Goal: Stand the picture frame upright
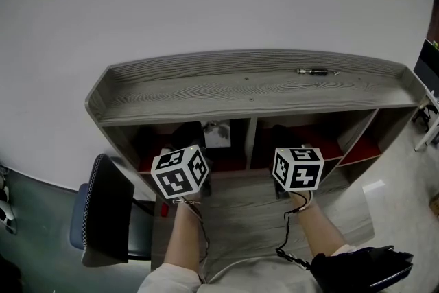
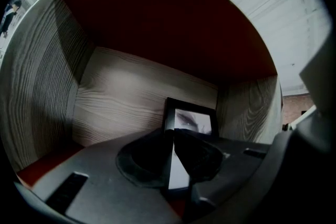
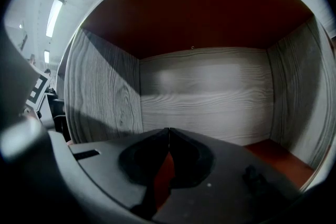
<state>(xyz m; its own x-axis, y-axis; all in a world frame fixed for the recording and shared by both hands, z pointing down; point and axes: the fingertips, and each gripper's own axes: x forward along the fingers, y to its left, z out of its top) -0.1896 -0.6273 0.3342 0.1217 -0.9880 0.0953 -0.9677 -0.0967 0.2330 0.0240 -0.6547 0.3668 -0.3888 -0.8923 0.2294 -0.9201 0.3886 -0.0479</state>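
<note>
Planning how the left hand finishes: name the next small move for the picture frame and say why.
Probably ease the left hand-held gripper open slightly: the picture frame already looks upright near the cubby's back wall, its left edge apparently pinched between the jaws.

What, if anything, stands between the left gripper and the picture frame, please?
Nothing visible does. The picture frame stands directly ahead of the left gripper, inside the compartment and close to its divider. The frame's face shows above the jaws and through the gap between them, with no other object in front of it.
</note>
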